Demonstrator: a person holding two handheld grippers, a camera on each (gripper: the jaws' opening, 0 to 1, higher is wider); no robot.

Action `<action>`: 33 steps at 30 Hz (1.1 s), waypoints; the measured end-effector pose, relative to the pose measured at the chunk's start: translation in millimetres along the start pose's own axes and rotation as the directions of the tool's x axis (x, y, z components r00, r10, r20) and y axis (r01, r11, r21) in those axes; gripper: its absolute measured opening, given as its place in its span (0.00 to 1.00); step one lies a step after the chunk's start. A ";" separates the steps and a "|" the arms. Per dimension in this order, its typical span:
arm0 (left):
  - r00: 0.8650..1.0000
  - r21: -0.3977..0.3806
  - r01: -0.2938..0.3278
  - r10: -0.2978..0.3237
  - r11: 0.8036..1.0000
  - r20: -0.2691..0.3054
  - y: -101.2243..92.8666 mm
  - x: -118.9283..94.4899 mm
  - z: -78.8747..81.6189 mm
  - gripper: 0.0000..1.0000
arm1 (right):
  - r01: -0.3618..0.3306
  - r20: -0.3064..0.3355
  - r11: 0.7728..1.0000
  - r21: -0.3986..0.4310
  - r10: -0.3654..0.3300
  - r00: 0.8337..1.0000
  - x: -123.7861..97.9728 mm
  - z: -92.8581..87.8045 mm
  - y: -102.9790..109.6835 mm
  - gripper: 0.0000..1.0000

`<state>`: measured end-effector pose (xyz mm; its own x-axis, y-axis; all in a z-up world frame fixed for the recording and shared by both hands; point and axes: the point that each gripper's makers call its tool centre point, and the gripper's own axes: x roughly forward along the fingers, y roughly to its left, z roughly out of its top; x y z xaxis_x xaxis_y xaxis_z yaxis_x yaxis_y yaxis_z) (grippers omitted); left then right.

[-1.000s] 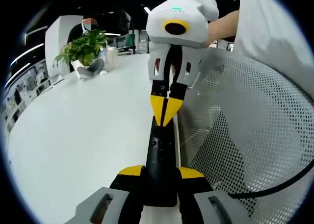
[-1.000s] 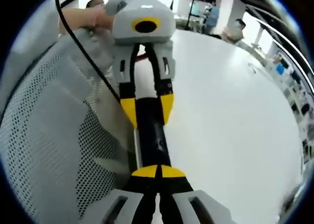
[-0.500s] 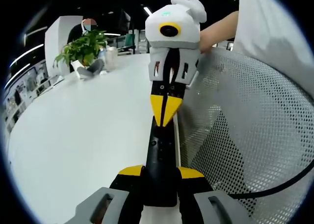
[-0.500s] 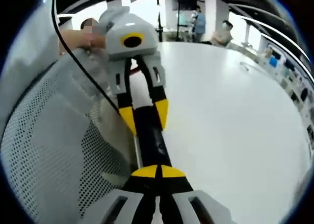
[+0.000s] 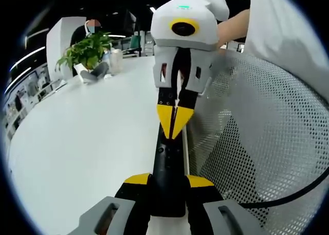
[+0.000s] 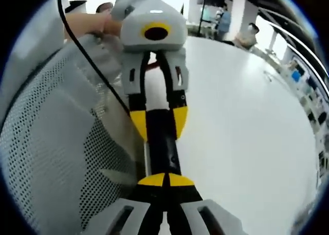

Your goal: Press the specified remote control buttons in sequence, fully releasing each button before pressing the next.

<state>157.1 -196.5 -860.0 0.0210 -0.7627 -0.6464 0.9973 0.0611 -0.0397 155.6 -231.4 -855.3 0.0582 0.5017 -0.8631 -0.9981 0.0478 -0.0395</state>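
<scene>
Left gripper (image 5: pixel 167 186) clamped around black remote (image 5: pixel 168 163); right gripper (image 6: pixel 165 179) clenched, tips on remote.

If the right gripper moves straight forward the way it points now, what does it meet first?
Most likely the left gripper, which holds the far end of the black remote control. The right gripper, shut, already rests on that remote, though depth is unclear.

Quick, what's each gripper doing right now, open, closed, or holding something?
Left gripper: shut on the black remote.
Right gripper: shut, tips together on the remote.
</scene>
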 end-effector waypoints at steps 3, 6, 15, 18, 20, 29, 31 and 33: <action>1.000 0.001 0.000 0.000 1.000 -0.001 -0.1 -0.2 0.1 0.25 | 0.016 0.014 1.000 0.018 -0.016 1.000 -0.9 -1.0 -0.4 0.00; 1.000 0.001 -0.001 0.001 1.000 -0.001 0.0 0.2 -0.4 0.25 | 0.033 0.088 0.995 0.091 -0.041 0.995 -1.9 -0.1 -1.4 0.00; 1.000 0.000 -0.001 0.001 1.000 -0.001 0.0 0.1 -0.5 0.25 | 0.021 0.107 0.997 0.073 -0.028 0.994 -0.1 3.8 -1.9 0.00; 1.000 0.001 -0.001 0.001 1.000 -0.002 -0.2 0.0 -0.3 0.25 | 0.020 0.122 0.997 0.069 -0.029 0.992 -1.5 3.0 -2.2 0.00; 1.000 0.000 -0.001 0.001 1.000 -0.001 0.0 0.1 -0.4 0.25 | 0.005 0.139 0.994 0.105 -0.020 0.990 -1.5 3.6 -3.2 0.00; 1.000 0.001 -0.001 0.001 1.000 -0.001 0.0 0.2 -0.3 0.25 | 0.023 0.125 0.999 0.034 -0.027 0.992 2.3 8.6 -1.4 0.00; 1.000 0.001 -0.001 0.001 1.000 -0.001 0.1 0.3 -0.3 0.25 | 0.027 0.109 1.000 0.010 -0.028 0.994 2.5 8.7 -1.3 0.00; 1.000 0.002 -0.001 0.001 1.000 -0.002 0.0 0.0 0.1 0.25 | 0.023 0.089 1.000 0.004 -0.023 0.996 3.1 9.3 -1.9 0.00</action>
<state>157.1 -196.6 -860.0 0.0218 -0.7615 -0.6478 0.9974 0.0607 -0.0378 157.8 -221.9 -853.2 0.0830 0.5757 -0.8134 -0.9964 0.0626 -0.0574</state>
